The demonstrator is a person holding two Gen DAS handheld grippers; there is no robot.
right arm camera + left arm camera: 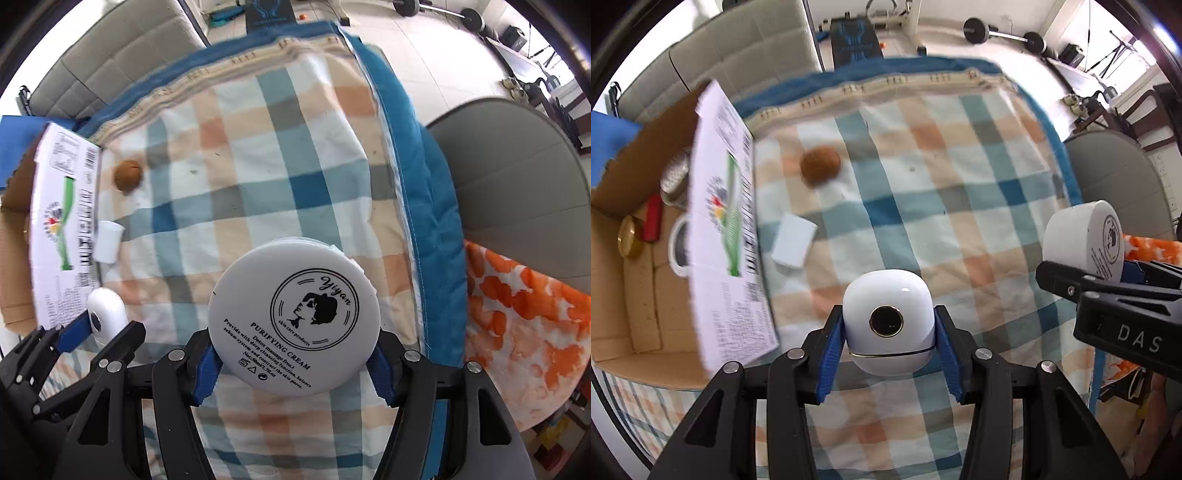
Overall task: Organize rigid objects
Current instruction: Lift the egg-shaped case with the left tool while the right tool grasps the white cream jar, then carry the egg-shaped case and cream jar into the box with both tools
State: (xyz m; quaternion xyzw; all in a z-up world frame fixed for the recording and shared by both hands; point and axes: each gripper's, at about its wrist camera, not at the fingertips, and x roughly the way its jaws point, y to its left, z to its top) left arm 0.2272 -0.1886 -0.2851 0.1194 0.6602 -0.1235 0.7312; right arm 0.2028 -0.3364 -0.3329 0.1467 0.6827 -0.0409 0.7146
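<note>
My left gripper is shut on a white rounded case with a dark round button, held above the checked cloth; it also shows in the right wrist view. My right gripper is shut on a white cream jar with a printed lid; the jar shows at the right of the left wrist view. A brown ball and a small white box lie on the cloth beside the cardboard box.
The cardboard box at the left has a raised printed flap and holds a red item, a gold lid and metal pieces. The checked cloth covers the surface. An orange patterned fabric lies at the right.
</note>
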